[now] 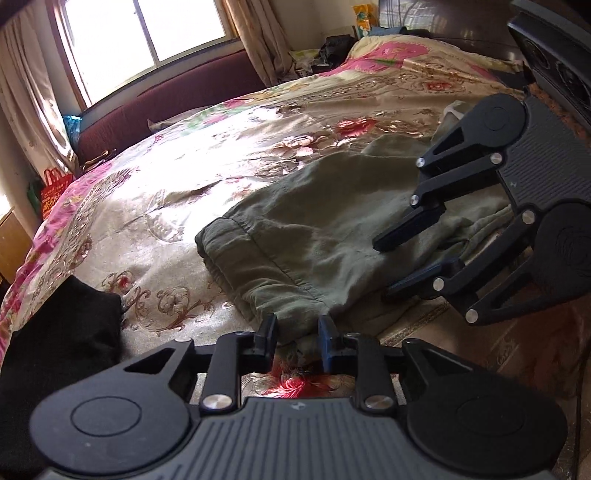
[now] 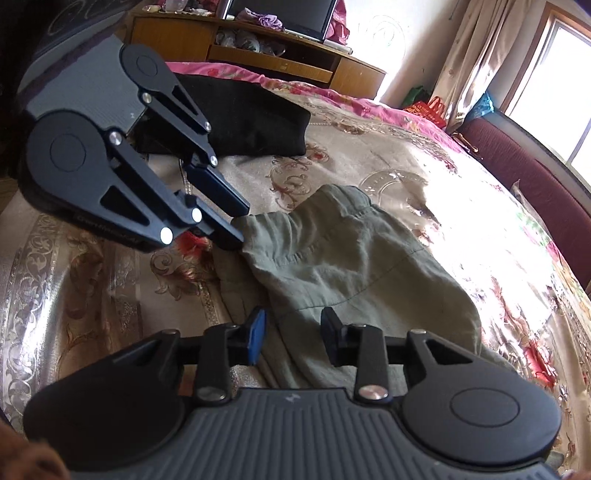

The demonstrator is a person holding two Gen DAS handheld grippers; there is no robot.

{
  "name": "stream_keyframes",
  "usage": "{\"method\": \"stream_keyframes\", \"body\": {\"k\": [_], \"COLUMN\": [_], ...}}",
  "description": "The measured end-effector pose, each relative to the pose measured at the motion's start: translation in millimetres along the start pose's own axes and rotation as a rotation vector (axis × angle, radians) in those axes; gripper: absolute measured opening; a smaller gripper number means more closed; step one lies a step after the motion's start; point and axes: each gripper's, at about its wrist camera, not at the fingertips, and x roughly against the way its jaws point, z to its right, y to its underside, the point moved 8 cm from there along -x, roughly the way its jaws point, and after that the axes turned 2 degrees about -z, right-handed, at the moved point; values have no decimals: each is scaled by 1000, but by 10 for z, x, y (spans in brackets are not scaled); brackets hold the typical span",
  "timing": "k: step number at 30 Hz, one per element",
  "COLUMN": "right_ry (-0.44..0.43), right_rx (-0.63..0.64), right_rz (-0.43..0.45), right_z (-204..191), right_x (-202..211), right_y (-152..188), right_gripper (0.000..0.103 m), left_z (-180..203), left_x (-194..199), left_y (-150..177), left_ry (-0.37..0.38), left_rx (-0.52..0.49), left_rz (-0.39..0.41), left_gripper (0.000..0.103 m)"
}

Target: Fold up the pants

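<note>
The black garment (image 1: 55, 332) is cut off by the left edge.

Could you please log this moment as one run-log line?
task: fold pants | pants: bunched on bed | left gripper: open at pants edge | right gripper: open over pants | grasp: none

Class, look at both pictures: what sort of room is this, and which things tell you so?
Most likely a home bedroom: a bed under a floral satin bedspread, a curtained window, and a wooden cabinet holding a screen.
</note>
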Motion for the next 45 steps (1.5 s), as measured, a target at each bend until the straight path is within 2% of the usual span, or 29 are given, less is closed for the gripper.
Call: {"method": "stream_keyframes", "body": {"k": [1,3,4,5,7,10,13,14,16,17,20,21,22,23,25,28,32,34,37,39,43,45], "right_ry": [10,6,-11,-23,-41,-77,-91,-86,-84,-85,-116,-111,-92,-70,-15,129,353,447,504,530,564,603], "right_rx": [11,4,-19,-36,-66,-98,-77,-61,-38,-53,-161,-196,-239,-283,-388,-568,-816,-1004,-1274,-1404,-1521,-1531], "right_rz": [-3,-16,-30,-40,-41,-16,10,7,-56,-61,-16,-2,11,20,26,-4,-102,-145,-105,-59,59,65], "right_z": [5,34,56,74,103,78,-44,-85,-158,-150,30,117,240,372,672,1247,2078,2481,2872,3062,3371,3535], "right_x": [-32,-96,-128,-143,-107,66,161,125,-65,-88,110,188,293,393,568,811,1018,1146,1378,1518,1723,1744], "right_y": [-2,-15,-20,-32,-64,-128,-142,-116,-3,11,-38,-31,-1,46,216,678,1546,2060,2713,3033,3320,3392], "right_gripper": [33,29,19,13,5,4,4,4,14,16,24,35,39,39,39,39,41,42,42,42,43,43], "left_z": [25,37,21,12,-2,-18,-14,-5,30,51,65,43,14,-7,-30,57,434,724,1200,1474,1935,2089], "left_x": [-15,-72,-120,-146,-144,4,120,96,-24,-56,-1,39,80,109,179,249,164,33,-180,-311,-489,-545], "left_y": [-3,-9,-14,-22,-53,-85,-41,4,133,168,150,125,96,72,-14,-212,-620,-854,-1128,-1270,-1535,-1641], "left_ry": [-3,-26,-39,-41,-47,-49,-47,-52,-69,-67,-81,-77,-78,-82,-102,-89,13,98,215,264,361,382], "left_rx": [-20,-45,-45,-41,-39,-28,-9,-15,-42,-54,-69,-55,-36,-25,-10,-5,-30,-23,-54,-88,-111,-125], "left_rz": [4,4,-10,-17,-17,9,3,-18,-72,-91,-89,-83,-78,-75,-58,-14,64,95,121,130,137,146], "left_gripper": [49,49,48,38,36,34,33,33,34,35,35,35,35,35,35,35,35,35,36,36,36,38]}}
